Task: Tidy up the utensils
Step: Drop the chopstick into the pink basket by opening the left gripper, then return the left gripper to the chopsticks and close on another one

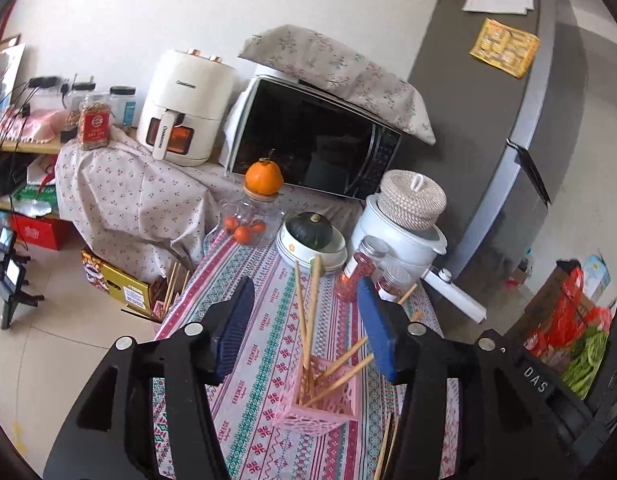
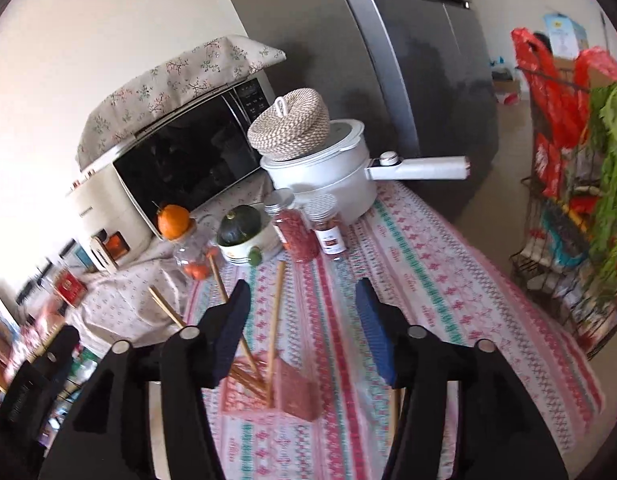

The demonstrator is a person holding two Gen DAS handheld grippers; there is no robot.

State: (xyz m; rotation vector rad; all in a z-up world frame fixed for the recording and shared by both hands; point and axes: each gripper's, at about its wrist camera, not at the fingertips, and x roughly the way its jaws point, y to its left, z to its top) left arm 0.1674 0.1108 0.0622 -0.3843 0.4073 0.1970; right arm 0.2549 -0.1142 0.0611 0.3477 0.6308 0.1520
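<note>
Left wrist view first: my left gripper (image 1: 304,324) hangs over the patterned tablecloth (image 1: 268,320) with its jaws apart and nothing pressed between the blue pads, and the pink basket (image 1: 320,396) sits just below and between them. Several wooden chopsticks (image 1: 308,320) stand in that basket, some upright, some leaning out to the right, and a loose chopstick (image 1: 384,448) lies on the cloth just beside the basket, near the bottom edge. Over to the right wrist view: my right gripper (image 2: 300,328) is open too, holding nothing, tilted down toward the same pink basket (image 2: 292,388), which looks blurred from here. By my judgement these sticks are light, stiff and a bit slick, so they will roll or pivot if pinched near a tip; I would take one around its middle, pads square across it. The basket itself looks light and tippy, so any nudge on the leaning sticks could topple it. Both of my hands point forward and downward, side by side.
</note>
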